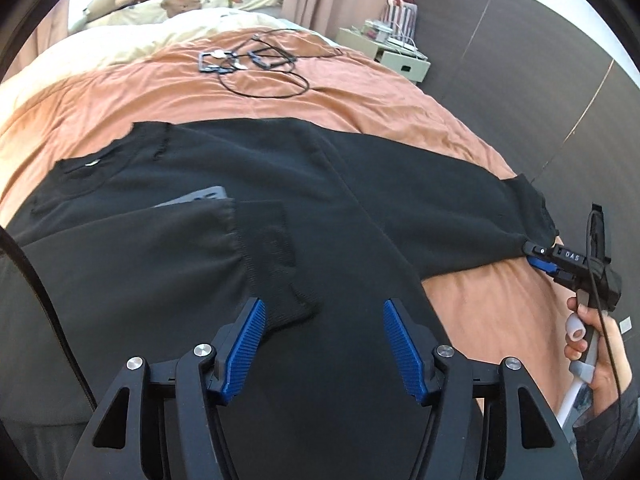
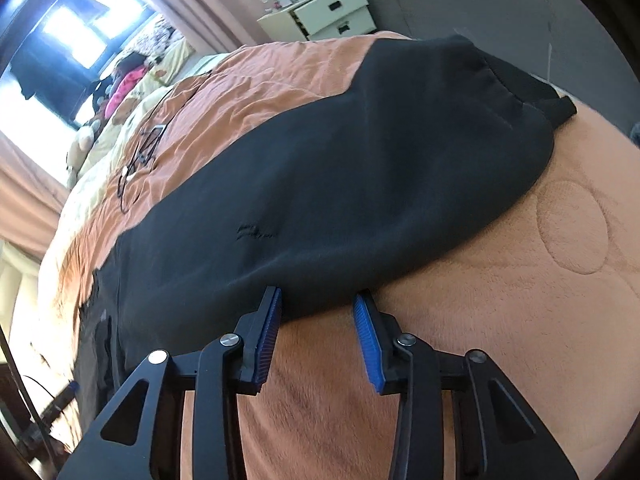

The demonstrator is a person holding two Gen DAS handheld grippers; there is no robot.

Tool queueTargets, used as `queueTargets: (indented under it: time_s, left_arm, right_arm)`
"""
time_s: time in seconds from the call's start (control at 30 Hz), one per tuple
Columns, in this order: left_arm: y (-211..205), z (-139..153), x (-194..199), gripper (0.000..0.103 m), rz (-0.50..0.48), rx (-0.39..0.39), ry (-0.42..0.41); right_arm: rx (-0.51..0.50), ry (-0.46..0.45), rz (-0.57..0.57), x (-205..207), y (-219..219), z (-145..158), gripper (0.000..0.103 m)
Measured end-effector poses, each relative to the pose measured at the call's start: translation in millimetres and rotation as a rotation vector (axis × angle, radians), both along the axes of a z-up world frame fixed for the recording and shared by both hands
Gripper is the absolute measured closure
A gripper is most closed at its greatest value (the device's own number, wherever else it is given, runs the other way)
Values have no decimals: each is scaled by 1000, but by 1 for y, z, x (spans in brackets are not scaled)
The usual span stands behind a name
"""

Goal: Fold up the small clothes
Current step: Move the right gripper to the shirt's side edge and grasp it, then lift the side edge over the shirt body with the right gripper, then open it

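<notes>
The black sweater (image 1: 256,184) lay spread across the orange blanket (image 1: 120,108) on the bed, neckline toward the far left, and I judged the fold to be about half begun: the left sleeve (image 1: 168,240) was already laid in over the body with its ribbed cuff (image 1: 280,264) near the middle, while the right sleeve (image 2: 400,152) was stretched out to the right, not yet brought in. I had the left gripper (image 1: 324,344) low over the near part of the body, its blue pads well apart with nothing pinched between them. The right gripper (image 2: 316,332) sat at the near edge of the outstretched sleeve, jaws partly apart, tips at the hem; I could not say the pads were pressing on cloth, though in the left wrist view that gripper looked to be touching the sleeve's end. Left to do, as I read it: the right sleeve in, then the body folded over. A grey patch (image 1: 196,196) peeked from under the folded sleeve and I could not tell what it was. The near hem was hidden behind my own tool, and the cables (image 1: 260,68) farther up the bed were too small to sort out. A hand (image 1: 596,344) showed at the right edge, cut off.
</notes>
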State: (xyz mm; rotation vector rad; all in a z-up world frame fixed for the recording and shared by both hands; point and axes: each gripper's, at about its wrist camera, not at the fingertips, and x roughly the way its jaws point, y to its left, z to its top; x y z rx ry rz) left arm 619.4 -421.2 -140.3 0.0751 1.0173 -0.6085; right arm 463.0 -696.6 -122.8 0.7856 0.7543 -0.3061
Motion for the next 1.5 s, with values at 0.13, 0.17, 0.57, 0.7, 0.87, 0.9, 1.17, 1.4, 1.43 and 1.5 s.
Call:
queueTargets:
  time_s: [0.13, 0.17, 0.57, 0.7, 0.87, 0.9, 1.17, 1.4, 1.43, 1.5]
  left_arm:
    - [-23, -12, 8, 44, -10, -10, 7]
    - [-28, -14, 9, 48, -14, -15, 10]
    - [-75, -51, 14, 79, -62, 4, 64]
    - [-80, -53, 14, 79, -61, -3, 58]
    - [-80, -55, 13, 79, -67, -2, 68]
    - [-79, -56, 13, 79, -69, -3, 69]
    - [-76, -61, 19, 79, -58, -29, 100]
    - [-75, -62, 25, 79, -35, -61, 140]
    - [-75, -62, 24, 79, -33, -63, 143]
    - [-72, -60, 26, 79, -25, -75, 162]
  right_arm:
    - [16, 1, -26, 7, -3, -2, 68]
    - [19, -4, -34, 6, -3, -3, 68]
    - [94, -117, -101, -9, -13, -3, 101]
    - [48, -169, -72, -18, -7, 24, 101]
    - [17, -252, -33, -25, 3, 61, 102]
    - [9, -268, -22, -25, 7, 71, 102]
    - [-57, -328, 59, -26, 48, 121, 102]
    - [-69, -384, 168, -28, 77, 150, 102]
    - [-69, -390, 180, -29, 77, 152, 102]
    - [-74, -401, 205, -25, 84, 159, 102]
